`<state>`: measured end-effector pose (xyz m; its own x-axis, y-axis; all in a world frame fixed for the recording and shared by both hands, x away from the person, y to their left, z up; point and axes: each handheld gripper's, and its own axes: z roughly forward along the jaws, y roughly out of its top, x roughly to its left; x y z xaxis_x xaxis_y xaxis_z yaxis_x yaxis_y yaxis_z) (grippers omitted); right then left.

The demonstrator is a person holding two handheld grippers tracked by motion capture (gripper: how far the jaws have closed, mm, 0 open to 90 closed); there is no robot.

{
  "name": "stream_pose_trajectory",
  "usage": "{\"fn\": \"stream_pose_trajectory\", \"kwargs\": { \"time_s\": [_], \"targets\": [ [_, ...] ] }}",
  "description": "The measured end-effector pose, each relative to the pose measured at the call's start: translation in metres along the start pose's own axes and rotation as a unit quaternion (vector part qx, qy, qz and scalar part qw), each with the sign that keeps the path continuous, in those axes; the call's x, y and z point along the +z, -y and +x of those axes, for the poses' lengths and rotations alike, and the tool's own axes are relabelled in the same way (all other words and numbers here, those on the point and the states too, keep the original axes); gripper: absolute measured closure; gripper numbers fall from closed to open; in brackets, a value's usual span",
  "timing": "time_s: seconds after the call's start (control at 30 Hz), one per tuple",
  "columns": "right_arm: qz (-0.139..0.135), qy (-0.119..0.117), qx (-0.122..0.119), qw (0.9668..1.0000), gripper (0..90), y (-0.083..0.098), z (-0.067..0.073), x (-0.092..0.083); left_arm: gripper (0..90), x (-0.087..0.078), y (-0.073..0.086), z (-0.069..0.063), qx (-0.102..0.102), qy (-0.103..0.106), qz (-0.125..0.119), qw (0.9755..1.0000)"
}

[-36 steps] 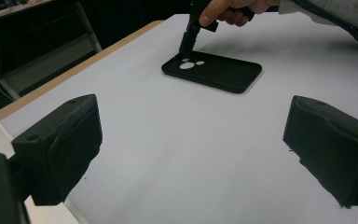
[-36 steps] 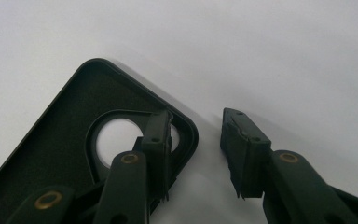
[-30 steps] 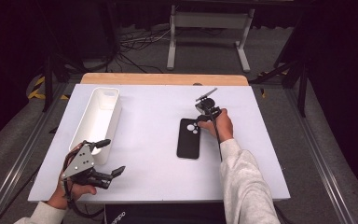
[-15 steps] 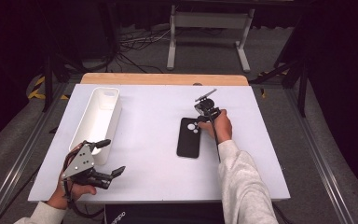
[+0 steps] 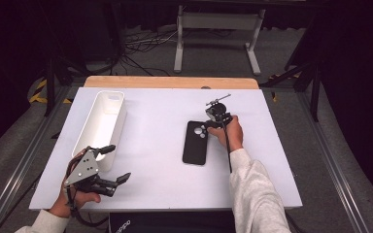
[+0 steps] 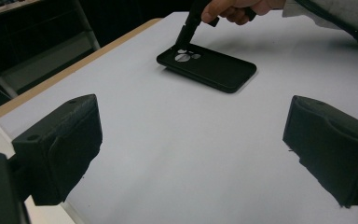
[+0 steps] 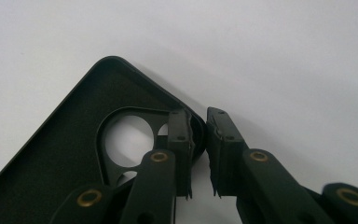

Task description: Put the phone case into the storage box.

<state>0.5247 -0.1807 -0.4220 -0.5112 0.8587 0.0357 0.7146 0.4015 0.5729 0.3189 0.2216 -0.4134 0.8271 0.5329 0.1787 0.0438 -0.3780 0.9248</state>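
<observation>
A black phone case (image 5: 195, 145) lies open side up on the white table (image 5: 150, 121), right of centre. My right gripper (image 5: 208, 127) stands at the case's far corner, by the camera cut-outs. In the right gripper view, the jaws (image 7: 198, 119) are shut on the rim of the phone case (image 7: 65, 154), one jaw inside it and one outside. My left gripper (image 5: 118, 163) rests near the front left table edge, open and holding nothing. From the left gripper view (image 6: 193, 126), the phone case (image 6: 214, 67) and the right gripper (image 6: 186, 32) appear farther off.
A long white bin (image 5: 99, 126) stands on the left side of the table, just beyond my left gripper. A wooden strip (image 5: 170, 81) runs along the far table edge. Metal stand legs (image 5: 213, 29) and cables lie on the floor behind.
</observation>
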Motion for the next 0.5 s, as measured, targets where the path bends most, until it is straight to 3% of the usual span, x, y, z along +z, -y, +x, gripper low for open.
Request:
{"fn": "stream_pose_trajectory", "kwargs": {
  "time_s": [0.37, 0.5],
  "targets": [
    [-0.073, -0.015, -0.013, 0.9972, 81.2, 0.012, 0.003, -0.024, 5.0, 0.0, 0.0, 0.0, 0.002, -0.001, 0.003, 1.0],
    [-0.086, -0.015, -0.017, 0.9961, 81.4, 0.014, 0.006, -0.03, 5.0, 0.001, 0.0, 0.0, -0.001, -0.001, 0.002, 1.0]
  ]
}}
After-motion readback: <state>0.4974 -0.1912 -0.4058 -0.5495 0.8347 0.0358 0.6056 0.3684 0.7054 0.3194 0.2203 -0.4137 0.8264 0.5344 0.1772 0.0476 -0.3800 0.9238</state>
